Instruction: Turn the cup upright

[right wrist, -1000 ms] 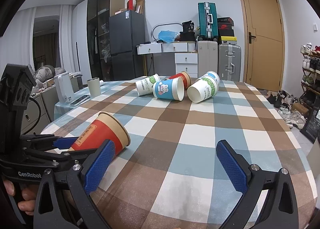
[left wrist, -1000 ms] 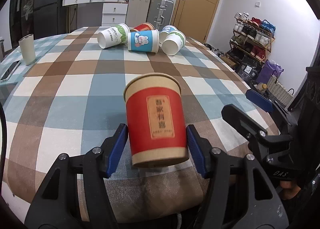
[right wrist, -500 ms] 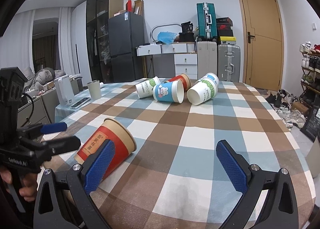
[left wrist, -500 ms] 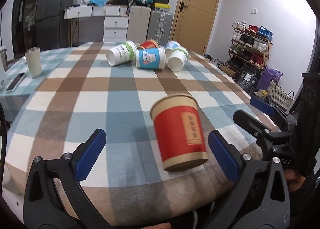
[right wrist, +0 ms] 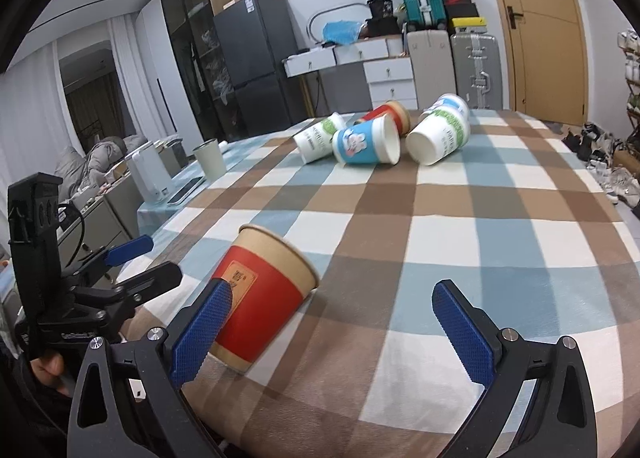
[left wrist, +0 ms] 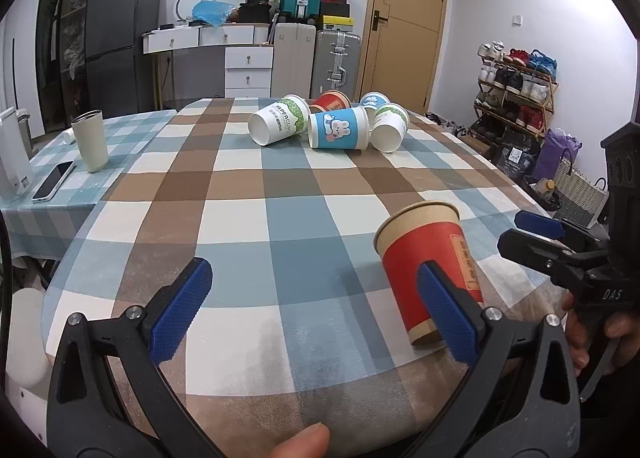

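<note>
Cup point(left wrist: 430, 274) in red and kraft stands upright near the table's point(left wrist: 248, 193) front edge, at four o'clock in our left wrist view. Our left gripper point(left wrist: 316, 310) is spread wide, empty, the cup just beside its right finger. Our right gripper point(right wrist: 340, 330) also gapes empty, with the cup at its nine o'clock.

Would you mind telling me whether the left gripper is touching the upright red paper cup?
Cannot tell. In the left wrist view the left gripper is open, but one finger overlaps the red paper cup.
</note>
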